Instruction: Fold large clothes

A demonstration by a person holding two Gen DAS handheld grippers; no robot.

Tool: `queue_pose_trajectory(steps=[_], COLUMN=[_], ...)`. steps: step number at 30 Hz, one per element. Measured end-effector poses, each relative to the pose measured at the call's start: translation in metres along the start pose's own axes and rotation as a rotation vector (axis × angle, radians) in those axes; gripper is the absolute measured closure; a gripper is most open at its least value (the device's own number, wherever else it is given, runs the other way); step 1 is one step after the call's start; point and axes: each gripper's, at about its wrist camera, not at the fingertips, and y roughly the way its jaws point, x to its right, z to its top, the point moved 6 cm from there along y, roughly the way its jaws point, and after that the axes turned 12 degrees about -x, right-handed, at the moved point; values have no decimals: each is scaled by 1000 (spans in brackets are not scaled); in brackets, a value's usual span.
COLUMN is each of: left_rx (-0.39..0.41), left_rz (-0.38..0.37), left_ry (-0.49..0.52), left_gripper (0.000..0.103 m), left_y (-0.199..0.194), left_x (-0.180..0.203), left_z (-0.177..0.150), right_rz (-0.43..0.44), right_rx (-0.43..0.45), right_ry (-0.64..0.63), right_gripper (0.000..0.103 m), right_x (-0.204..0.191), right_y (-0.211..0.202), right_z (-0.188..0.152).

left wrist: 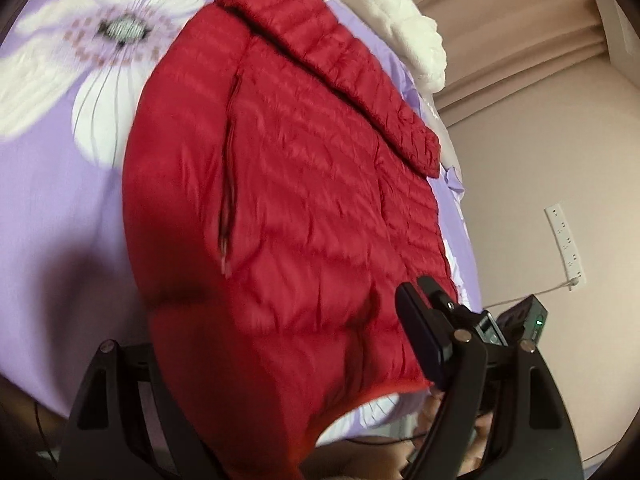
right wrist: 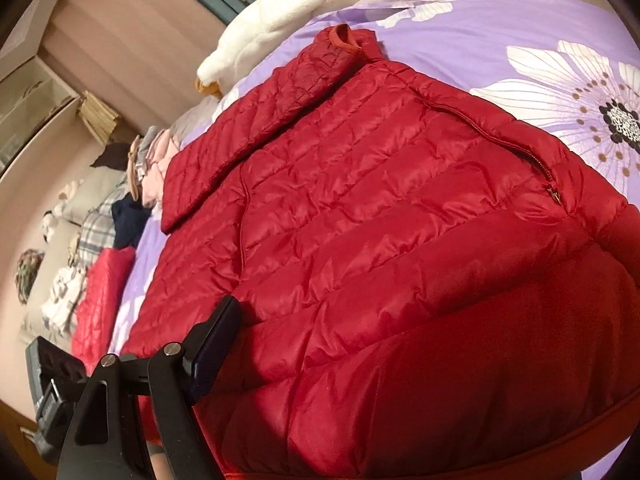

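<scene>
A red quilted down jacket point(left wrist: 304, 200) point(right wrist: 360, 220) lies spread on a lilac bedspread with big white flowers point(left wrist: 60, 184) point(right wrist: 500, 32). One sleeve point(left wrist: 360, 68) point(right wrist: 256, 120) is folded across its upper part. My left gripper point(left wrist: 316, 304) is at the near hem, jaws wide. Its right finger point(left wrist: 420, 332) shows beside the jacket's edge; the puffed fabric hides the other. My right gripper point(right wrist: 324, 316) stands the same way at the hem. Only its left finger point(right wrist: 212, 344) shows. I see no pad pressing on cloth.
A white fluffy blanket point(left wrist: 384, 8) point(right wrist: 288, 4) lies past the jacket's collar. A heap of other clothes point(right wrist: 120, 208) runs along the bed's side. A white power strip point(left wrist: 564, 244) and a black device with a green light point(left wrist: 532, 320) lie off the bed.
</scene>
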Motion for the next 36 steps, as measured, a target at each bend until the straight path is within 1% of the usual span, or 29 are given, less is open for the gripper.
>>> queue_pose_trajectory(steps=[2, 6, 9, 11, 12, 13, 14, 15, 17, 19, 20, 21, 22, 23, 25, 26, 28, 30, 31, 33, 34, 36], left_rx=[-17, -6, 29, 85, 125, 162, 190, 207, 233, 251, 257, 262, 267, 272, 281, 282, 281, 287, 303, 334, 341, 342], left_rz=[-23, -25, 11, 55, 104, 162, 219, 248, 260, 273, 289, 302, 317, 342, 363, 366, 364, 382, 400, 416, 407, 355], left_ry=[-2, 6, 13, 35, 50, 61, 66, 64, 40, 8, -5, -5, 3, 21, 40, 42, 38, 53, 71, 95, 93, 78], left_gripper=[23, 23, 23, 23, 24, 27, 29, 31, 36, 49, 51, 55, 60, 63, 70, 72, 77, 81, 83, 85, 86, 86], left_y=[0, 1, 6, 6, 6, 5, 4, 1, -4, -8, -11, -12, -13, -14, -16, -17, -18, -24, -29, -39, -44, -55], left_x=[1, 6, 8, 8, 6, 4, 0, -5, -16, -26, -32, -35, -36, -37, -38, -40, -41, -40, -37, -29, -27, -24], left_z=[-8, -18, -17, -9, -3, 4, 11, 17, 30, 42, 46, 50, 51, 53, 53, 53, 53, 51, 49, 47, 46, 45], right_rz=[-6, -23, -16, -5, -4, -13, -34, -58, -138, -179, -182, -183, -187, -189, -167, -156, -160, -177, -173, -115, -91, -46], right_rx=[2, 5, 7, 8, 8, 8, 12, 18, 41, 49, 48, 51, 57, 62, 70, 66, 78, 102, 109, 132, 140, 166], right_ry=[-19, -31, -19, -4, 1, 5, 5, 2, -17, -29, -34, -32, -32, -36, -32, -19, -11, -33, -44, -53, -53, -53], right_gripper=[23, 23, 23, 23, 23, 24, 24, 24, 24, 24, 25, 28, 35, 40, 66, 69, 78, 82, 84, 86, 86, 87], right_x=[-2, -2, 2, 6, 7, 9, 11, 12, 16, 19, 20, 20, 20, 20, 18, 17, 13, 4, -1, -9, -11, -14], right_y=[0, -4, -11, -15, -17, -20, -23, -25, -31, -32, -31, -31, -30, -30, -26, -24, -21, -24, -26, -35, -40, -55], right_z=[-1, -4, -7, -8, -8, -8, -9, -9, -9, -9, -10, -10, -10, -10, -8, -7, -4, -4, -4, -5, -5, -4])
